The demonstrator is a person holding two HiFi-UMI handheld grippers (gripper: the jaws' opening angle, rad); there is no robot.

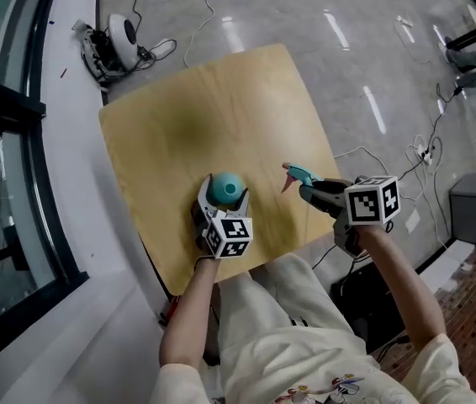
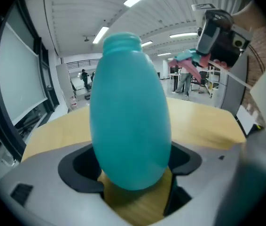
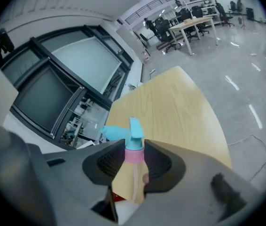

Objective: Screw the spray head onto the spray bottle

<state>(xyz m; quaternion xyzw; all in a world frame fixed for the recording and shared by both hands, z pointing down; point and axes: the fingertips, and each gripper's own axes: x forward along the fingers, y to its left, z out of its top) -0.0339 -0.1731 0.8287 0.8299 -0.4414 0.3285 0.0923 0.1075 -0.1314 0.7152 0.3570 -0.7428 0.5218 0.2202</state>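
The left claw (image 1: 224, 200) is open, with the round teal plastic bottle (image 2: 129, 112) standing between its jaws. The right claw (image 1: 312, 190) pinches the blue-and-pink plastic spray head (image 3: 134, 142) off to the side. Nothing is screwed on yet.

spray bottle (image 1: 225, 187): plain teal all round, nothing written on it.
spray head (image 1: 295, 175): no lettering to make out.
left gripper (image 1: 221, 199), right gripper (image 1: 307, 190): their cubes carry black-and-white square markers only, no letters or digits.
shirt (image 1: 330, 388): colourful print at the bottom edge, too small to read.
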